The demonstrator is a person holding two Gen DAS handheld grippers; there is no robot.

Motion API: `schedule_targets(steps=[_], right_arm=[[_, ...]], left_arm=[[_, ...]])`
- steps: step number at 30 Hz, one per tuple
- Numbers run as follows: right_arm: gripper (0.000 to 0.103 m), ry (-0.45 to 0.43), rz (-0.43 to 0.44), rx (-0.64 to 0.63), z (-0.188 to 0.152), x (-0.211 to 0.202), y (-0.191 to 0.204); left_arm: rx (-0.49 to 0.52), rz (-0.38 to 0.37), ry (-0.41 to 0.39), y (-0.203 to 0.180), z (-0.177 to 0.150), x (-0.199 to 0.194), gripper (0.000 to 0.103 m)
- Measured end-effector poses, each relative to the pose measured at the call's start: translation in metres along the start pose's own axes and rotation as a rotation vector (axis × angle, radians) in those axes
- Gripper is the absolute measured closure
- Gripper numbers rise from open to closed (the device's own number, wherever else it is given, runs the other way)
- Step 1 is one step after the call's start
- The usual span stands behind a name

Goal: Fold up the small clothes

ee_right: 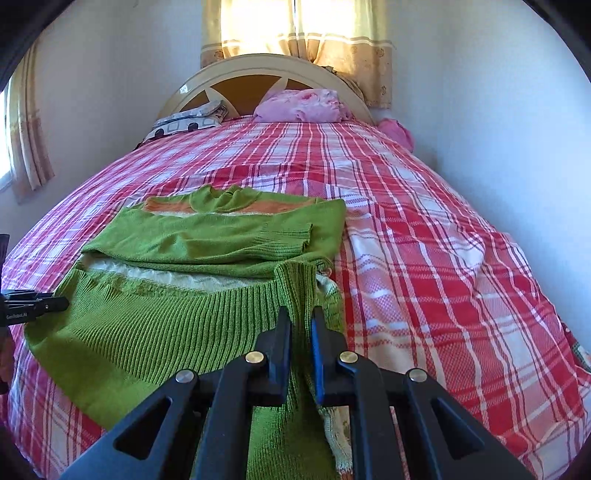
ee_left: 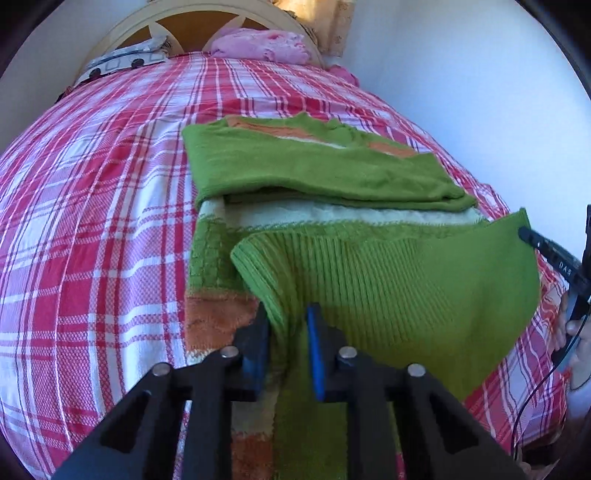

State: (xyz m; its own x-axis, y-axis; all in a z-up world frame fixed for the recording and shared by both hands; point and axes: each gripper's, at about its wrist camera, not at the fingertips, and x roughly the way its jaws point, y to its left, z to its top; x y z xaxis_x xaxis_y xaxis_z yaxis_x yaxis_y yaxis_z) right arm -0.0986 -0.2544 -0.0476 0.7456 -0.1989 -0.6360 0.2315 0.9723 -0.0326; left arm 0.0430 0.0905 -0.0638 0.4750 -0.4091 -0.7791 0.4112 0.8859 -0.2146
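Observation:
A green knit sweater (ee_left: pixel 317 170) with orange and cream bands lies on the red plaid bed, its sleeves folded across the body. My left gripper (ee_left: pixel 287 325) is shut on the left corner of the ribbed green hem (ee_left: pixel 406 280), lifted off the bed. My right gripper (ee_right: pixel 301 328) is shut on the right corner of the same hem (ee_right: pixel 147 325). The sweater also shows in the right wrist view (ee_right: pixel 207 240). The right gripper shows at the right edge of the left wrist view (ee_left: pixel 546 247); the left gripper shows at the left edge of the right wrist view (ee_right: pixel 33 304).
The red plaid bedspread (ee_right: pixel 424 258) covers the bed. A pink blanket (ee_right: pixel 303 105) and a patterned pillow (ee_right: pixel 188 120) lie by the cream headboard (ee_right: pixel 266 66). A white wall (ee_right: pixel 498 129) runs along the bed's right side. Curtains (ee_right: pixel 303 33) hang behind.

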Motion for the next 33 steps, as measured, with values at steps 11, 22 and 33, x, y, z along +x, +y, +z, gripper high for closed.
schedule_targets(steps=[11, 22, 33], right_arm=[[0.094, -0.092, -0.003, -0.067, 0.036, -0.017, 0.012], [0.094, -0.146, -0.065, -0.103, 0.136, 0.057, 0.009], [0.094, 0.065, -0.143, -0.109, 0.135, 0.223, 0.004]], left_arm=[[-0.121, -0.053, -0.116, 0.01, 0.044, -0.032, 0.09], [-0.196, 0.002, -0.228, 0.037, 0.161, 0.004, 0.09], [-0.255, 0.178, -0.139, 0.068, 0.161, 0.119, 0.086]])
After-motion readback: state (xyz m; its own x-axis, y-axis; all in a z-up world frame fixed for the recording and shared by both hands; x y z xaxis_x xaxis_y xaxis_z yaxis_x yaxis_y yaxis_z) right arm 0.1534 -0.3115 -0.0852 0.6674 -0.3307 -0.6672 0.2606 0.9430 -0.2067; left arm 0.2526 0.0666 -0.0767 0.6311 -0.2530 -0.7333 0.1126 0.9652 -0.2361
